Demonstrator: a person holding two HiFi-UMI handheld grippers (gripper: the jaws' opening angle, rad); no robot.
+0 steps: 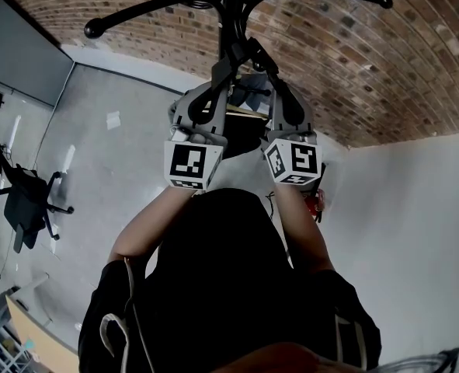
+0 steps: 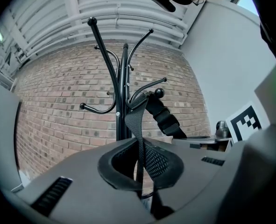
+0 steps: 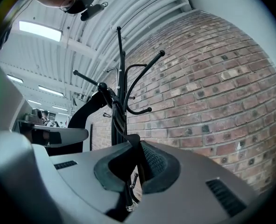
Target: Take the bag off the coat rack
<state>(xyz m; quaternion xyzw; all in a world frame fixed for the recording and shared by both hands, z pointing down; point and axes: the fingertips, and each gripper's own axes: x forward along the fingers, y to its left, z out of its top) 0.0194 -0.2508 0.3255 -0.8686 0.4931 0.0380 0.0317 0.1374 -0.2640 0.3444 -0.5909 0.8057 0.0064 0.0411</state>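
Observation:
A black coat rack (image 1: 233,6) stands against the brick wall, its curved arms spreading at the top of the head view. The bag's black webbing strap (image 2: 138,120) hangs from a ball-tipped hook (image 2: 159,93) and runs down between my left gripper's (image 2: 142,169) pads, which are shut on it. My right gripper (image 3: 134,169) is shut on the same strap (image 3: 113,106) a little to the side. In the head view both grippers, left (image 1: 217,76) and right (image 1: 272,80), are raised side by side at the rack. The dark bag body (image 1: 245,134) is mostly hidden beneath them.
A brick wall (image 1: 345,61) backs the rack and a white wall (image 1: 415,231) stands at the right. A black office chair (image 1: 27,200) is on the grey floor far left. Other free hooks (image 2: 83,106) stick out of the pole.

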